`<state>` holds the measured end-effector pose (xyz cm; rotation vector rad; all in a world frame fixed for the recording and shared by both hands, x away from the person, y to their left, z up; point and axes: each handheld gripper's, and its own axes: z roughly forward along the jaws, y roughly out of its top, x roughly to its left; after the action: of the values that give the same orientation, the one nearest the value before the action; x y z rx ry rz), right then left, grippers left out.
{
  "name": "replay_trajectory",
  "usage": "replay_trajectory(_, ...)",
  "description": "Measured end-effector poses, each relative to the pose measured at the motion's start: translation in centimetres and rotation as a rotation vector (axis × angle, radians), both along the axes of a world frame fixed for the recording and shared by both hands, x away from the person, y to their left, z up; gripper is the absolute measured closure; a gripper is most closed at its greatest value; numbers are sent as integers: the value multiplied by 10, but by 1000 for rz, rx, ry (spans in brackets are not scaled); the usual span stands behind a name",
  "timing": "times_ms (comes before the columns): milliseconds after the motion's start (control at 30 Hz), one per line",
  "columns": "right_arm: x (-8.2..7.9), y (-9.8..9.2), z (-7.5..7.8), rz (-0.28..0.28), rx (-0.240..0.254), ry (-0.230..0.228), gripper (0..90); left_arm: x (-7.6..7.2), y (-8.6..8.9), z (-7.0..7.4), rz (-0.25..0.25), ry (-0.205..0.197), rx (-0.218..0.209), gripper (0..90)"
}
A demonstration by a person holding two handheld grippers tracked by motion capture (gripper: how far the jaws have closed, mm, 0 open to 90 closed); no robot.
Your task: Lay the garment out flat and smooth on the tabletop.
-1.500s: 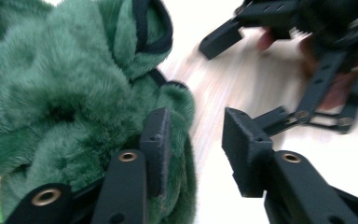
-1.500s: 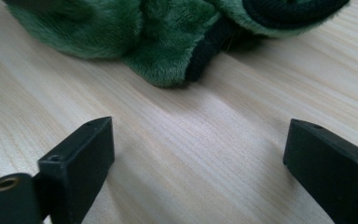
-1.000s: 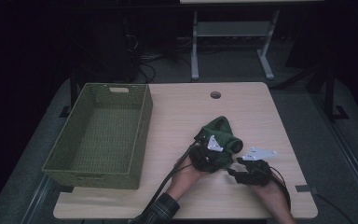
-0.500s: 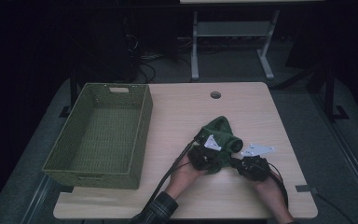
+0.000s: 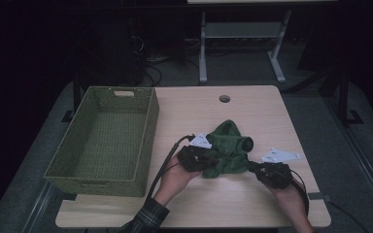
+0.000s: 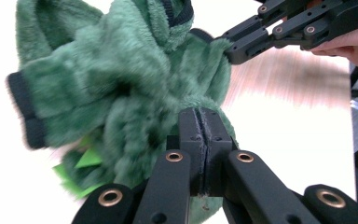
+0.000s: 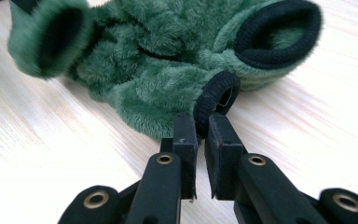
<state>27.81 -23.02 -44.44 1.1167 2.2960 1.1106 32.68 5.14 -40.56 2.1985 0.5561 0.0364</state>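
Observation:
A green fleece garment [image 5: 229, 145] with black cuffs lies bunched at the table's middle front, partly lifted between the two grippers. My left gripper [image 5: 208, 159] is at its left side. In the left gripper view its pads [image 6: 204, 116] are pressed together on a fold of the green fleece [image 6: 121, 88]. My right gripper [image 5: 252, 166] is at the garment's right edge. Its jaws have just been closing, and they now pinch a small black cuff [image 7: 216, 98] of the garment [image 7: 158, 70]. The right gripper [image 6: 235, 46] also shows far off in the left gripper view, gripping the fleece.
A green woven basket [image 5: 97, 180] stands on the left part of the light wood table [image 5: 257, 111], with nothing in it. A round cable hole [image 5: 224, 98] sits near the far edge. Beyond the table are a dark floor and a metal frame.
Both grippers have shut on the garment. The left gripper has shifted left and risen a little, and the fleece now stretches between the two.

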Motion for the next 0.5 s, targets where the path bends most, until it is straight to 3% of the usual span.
replay_trajectory(267, -8, -17, 8, -32, 1, -30, 828, 0, 23, 4, 32, -2, -14, 891)
replay_trajectory(500, -19, -37, 12, -83, 6, -32, 828, 1, 38, -1, 64, 11, -12, 892)
